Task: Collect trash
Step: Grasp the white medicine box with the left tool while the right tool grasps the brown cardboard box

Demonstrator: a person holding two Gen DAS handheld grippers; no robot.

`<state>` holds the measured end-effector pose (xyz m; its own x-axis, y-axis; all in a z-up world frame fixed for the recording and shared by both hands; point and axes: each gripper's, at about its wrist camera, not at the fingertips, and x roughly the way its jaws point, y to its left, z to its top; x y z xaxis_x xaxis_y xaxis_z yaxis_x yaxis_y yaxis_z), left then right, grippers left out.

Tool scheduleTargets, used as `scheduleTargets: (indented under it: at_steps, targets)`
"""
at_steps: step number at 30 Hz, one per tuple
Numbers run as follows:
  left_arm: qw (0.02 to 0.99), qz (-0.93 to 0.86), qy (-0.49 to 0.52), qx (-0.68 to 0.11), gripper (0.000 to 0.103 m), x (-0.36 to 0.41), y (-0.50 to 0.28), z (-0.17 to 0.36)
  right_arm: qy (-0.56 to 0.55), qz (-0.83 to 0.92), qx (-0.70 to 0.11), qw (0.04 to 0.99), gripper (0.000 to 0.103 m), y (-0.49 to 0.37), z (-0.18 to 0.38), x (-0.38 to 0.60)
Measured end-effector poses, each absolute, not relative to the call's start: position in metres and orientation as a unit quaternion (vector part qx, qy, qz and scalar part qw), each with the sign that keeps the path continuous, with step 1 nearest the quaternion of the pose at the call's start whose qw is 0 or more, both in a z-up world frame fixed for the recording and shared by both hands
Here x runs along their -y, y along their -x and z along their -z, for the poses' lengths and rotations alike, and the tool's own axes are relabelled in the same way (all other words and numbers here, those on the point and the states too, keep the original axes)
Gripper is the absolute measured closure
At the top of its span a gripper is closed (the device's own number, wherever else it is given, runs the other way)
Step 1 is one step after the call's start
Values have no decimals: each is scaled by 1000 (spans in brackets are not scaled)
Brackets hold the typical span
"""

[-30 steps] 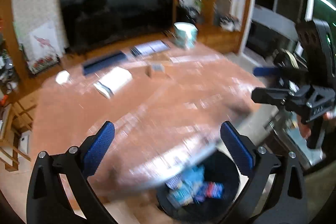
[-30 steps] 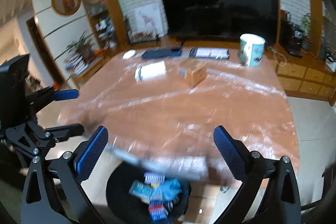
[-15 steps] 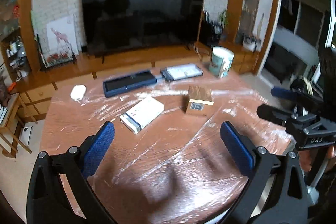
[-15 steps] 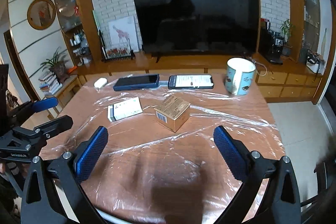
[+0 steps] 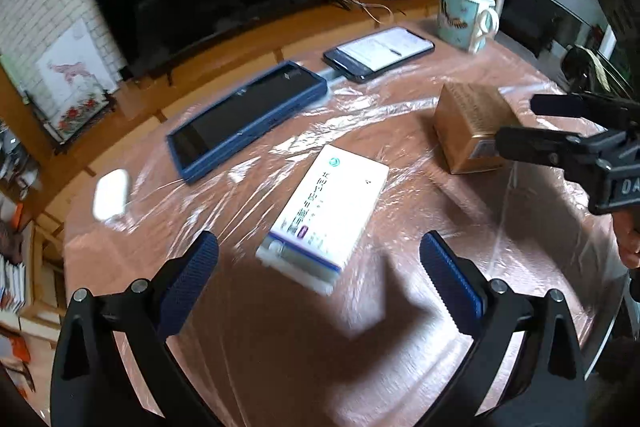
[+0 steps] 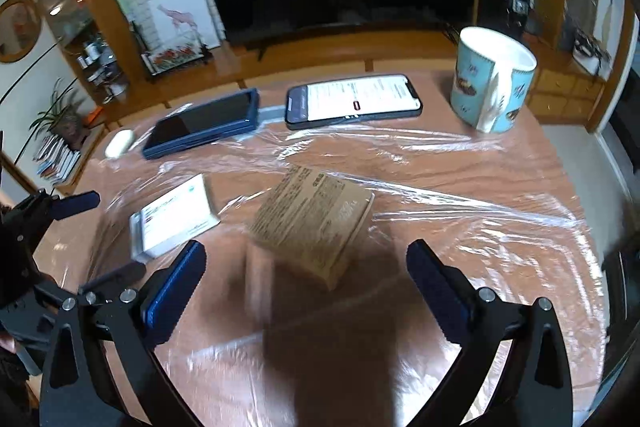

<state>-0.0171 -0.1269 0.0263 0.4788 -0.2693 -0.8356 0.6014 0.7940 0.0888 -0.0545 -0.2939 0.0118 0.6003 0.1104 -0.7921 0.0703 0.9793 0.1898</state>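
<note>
White carton (image 5: 332, 203) and brown box (image 6: 314, 223) lie on the film-covered tabletop (image 6: 460, 227), each much larger in frame than 0.5 s ago; both claws have dropped closer. Left claw (image 5: 318, 283) spread open, empty, just short of the carton; right claw (image 6: 306, 281) spread open, empty, at the box. Only the right view shows the mug (image 6: 492, 79) handle facing the camera; only the left shows a hand (image 5: 630, 243).

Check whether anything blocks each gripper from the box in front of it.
Nothing visible does. The left gripper, open, faces the white box; the right gripper, open, faces the brown cardboard box. Only plastic-wrapped table lies between.
</note>
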Motion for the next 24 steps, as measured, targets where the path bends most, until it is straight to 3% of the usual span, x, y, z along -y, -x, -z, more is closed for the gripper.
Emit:
scheduleTargets:
  at_steps: [5,11,16,20,21,24]
  targets:
    - [824,279,-206,-448,2,134,-2,-11,-119,13,-462,879,6,33,5,292]
    - [812,295,-207,-459,4,138,-18,3,-128,22,-475,870,15,22,20,288]
    - [805,313,-214,-456,17,143,-18,4,-121,26,-471,873,21,21,22,286]
    - [801,323,-219,-453,27,147,-16,2,-112,37,-467,876,35,20,21,285]
    - [800,326,-216,-455,33,148,-17,2,-113,37,-465,877,41,21,21,285]
    - [797,332,-202,-463,47,149,-18,1,-120,30,-461,879,45,22,21,286]
